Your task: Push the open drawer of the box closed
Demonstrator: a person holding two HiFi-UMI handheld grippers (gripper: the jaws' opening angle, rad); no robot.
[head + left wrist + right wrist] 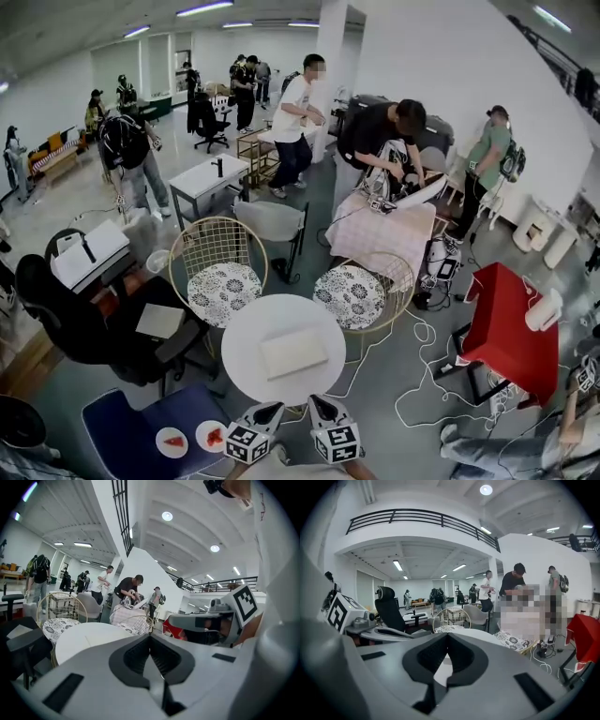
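Observation:
A flat white box (292, 352) lies on the round white table (253, 328) in the head view; I cannot tell from here how its drawer stands. My left gripper (272, 408) and right gripper (319, 403) hover side by side just off the table's near edge, short of the box. In the left gripper view the left gripper (150, 635) has its jaws together with nothing between them, pointing over the table (89, 637). The right gripper (447, 634) is likewise shut and empty in its own view.
Two wire chairs with patterned cushions (223, 286) (354, 292) stand behind the table. A black office chair (75, 323) is at the left, a red table (511, 328) at the right, and a blue seat with plates (159, 427) at the near left. Cables (422, 394) lie on the floor. Several people stand farther back.

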